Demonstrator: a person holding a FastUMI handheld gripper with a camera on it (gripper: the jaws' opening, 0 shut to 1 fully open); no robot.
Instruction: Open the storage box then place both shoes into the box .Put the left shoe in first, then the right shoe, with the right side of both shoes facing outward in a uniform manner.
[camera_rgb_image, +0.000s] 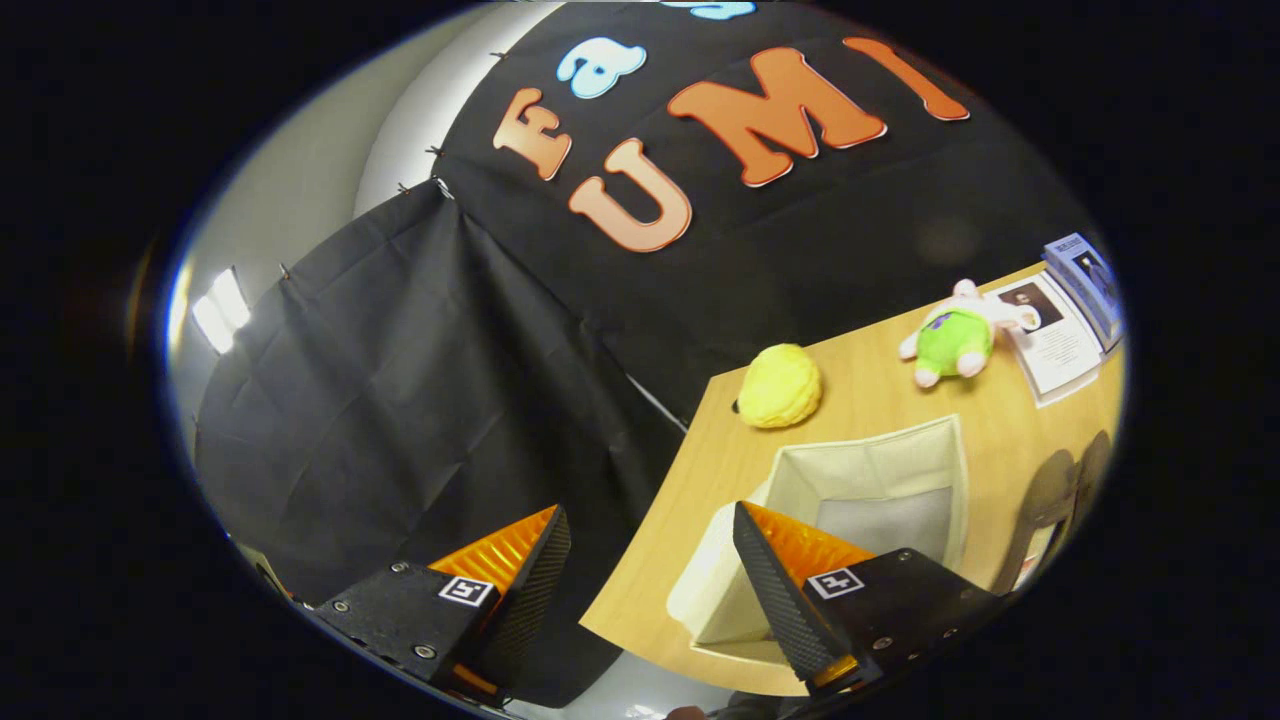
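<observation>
A cream fabric storage box (880, 480) stands open-topped on the wooden table (700, 470), and its inside looks empty. My gripper (650, 530) hangs open above the table's near corner with nothing between its fingers. One finger (775, 585) overlaps the box's near wall, while the other finger (535, 585) is off the table over the black cloth. A dark shoe (1050, 520) lies just past the box on its far side, partly cut off.
Beyond the box lie a yellow plush ball (780, 385) and a green and white plush toy (955, 340). A printed sheet (1050, 340) and a blue booklet (1085, 275) lie at the table's far end. Black cloth walls the booth behind.
</observation>
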